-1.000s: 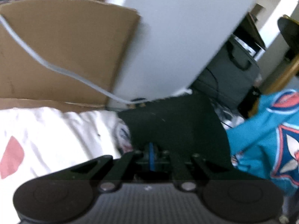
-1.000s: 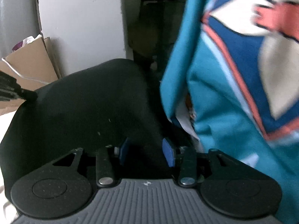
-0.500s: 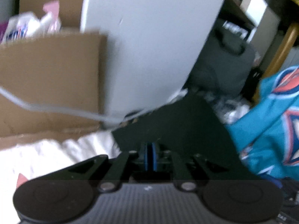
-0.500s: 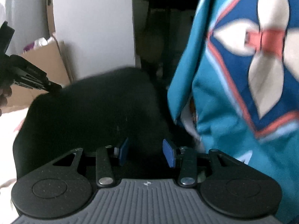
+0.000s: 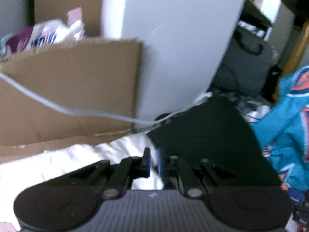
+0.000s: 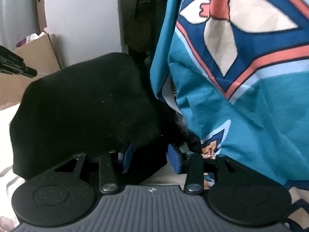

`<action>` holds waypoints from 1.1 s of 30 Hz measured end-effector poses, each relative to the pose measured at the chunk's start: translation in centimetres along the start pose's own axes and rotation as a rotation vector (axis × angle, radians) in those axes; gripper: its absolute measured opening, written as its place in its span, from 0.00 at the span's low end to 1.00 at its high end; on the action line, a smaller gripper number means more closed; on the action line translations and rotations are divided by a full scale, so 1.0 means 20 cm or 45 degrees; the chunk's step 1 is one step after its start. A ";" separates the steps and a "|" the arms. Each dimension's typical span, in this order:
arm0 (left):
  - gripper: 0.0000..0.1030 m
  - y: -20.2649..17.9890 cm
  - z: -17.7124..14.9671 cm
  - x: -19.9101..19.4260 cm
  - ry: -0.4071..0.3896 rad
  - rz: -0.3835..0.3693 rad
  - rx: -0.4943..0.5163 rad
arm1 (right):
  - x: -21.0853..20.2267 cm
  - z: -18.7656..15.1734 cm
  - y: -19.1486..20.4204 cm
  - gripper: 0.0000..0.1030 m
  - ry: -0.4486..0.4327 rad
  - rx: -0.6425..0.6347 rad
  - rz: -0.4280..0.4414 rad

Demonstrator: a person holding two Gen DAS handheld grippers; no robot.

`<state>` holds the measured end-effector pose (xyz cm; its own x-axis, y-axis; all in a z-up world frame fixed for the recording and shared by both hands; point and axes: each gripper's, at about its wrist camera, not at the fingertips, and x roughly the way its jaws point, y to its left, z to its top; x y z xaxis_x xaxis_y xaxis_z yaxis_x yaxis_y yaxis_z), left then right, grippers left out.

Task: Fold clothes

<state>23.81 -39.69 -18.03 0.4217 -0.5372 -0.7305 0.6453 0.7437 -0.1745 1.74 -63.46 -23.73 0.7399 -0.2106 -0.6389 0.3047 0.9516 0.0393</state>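
A black garment (image 6: pixel 87 104) lies folded over on the white bedding (image 5: pixel 81 156); it also shows in the left wrist view (image 5: pixel 212 141). My left gripper (image 5: pixel 154 161) is just left of the garment's edge, its blue pads a small gap apart with white bedding showing between them, holding nothing. My right gripper (image 6: pixel 149 157) is open, its blue pads wide apart at the garment's near edge, with black cloth lying between them. The left gripper's tip shows in the right wrist view (image 6: pixel 19 67), apart from the garment's left corner.
A teal patterned cloth (image 6: pixel 241 77) hangs close on the right and also shows in the left wrist view (image 5: pixel 285 127). A cardboard box (image 5: pixel 67 89), a white cable (image 5: pixel 77 112) and a white panel (image 5: pixel 173 48) stand behind. A dark bag (image 5: pixel 245 67) sits further back.
My left gripper let go of the black garment's corner, opened slightly and moved left off it. My right gripper stayed open, and the garment settled lower.
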 end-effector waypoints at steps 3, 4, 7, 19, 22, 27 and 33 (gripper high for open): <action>0.07 -0.07 0.00 -0.05 -0.020 -0.065 0.020 | -0.05 -0.03 0.00 0.46 -0.007 -0.006 0.027; 0.07 -0.09 -0.01 -0.06 -0.020 -0.087 0.016 | -0.06 -0.03 0.00 0.46 -0.007 -0.009 0.038; 0.07 -0.17 -0.06 -0.05 -0.016 -0.134 0.035 | -0.02 0.00 0.05 0.46 -0.003 0.000 0.071; 0.03 -0.21 -0.16 0.16 0.044 -0.011 0.067 | 0.07 -0.05 0.16 0.46 0.116 0.007 0.127; 0.03 -0.23 -0.16 0.15 0.044 0.023 0.099 | 0.03 -0.06 0.16 0.46 0.119 0.005 0.127; 0.03 -0.23 -0.15 0.08 0.049 0.052 0.069 | -0.03 -0.03 0.16 0.46 0.132 0.025 0.138; 0.65 -0.24 -0.17 -0.07 0.056 0.052 0.018 | -0.12 0.06 0.20 0.62 0.145 0.008 0.141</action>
<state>18.05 -41.12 -18.37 0.4192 -0.4884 -0.7653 0.6375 0.7586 -0.1349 1.87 -59.36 -21.03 0.6963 -0.0774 -0.7135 0.2292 0.9661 0.1189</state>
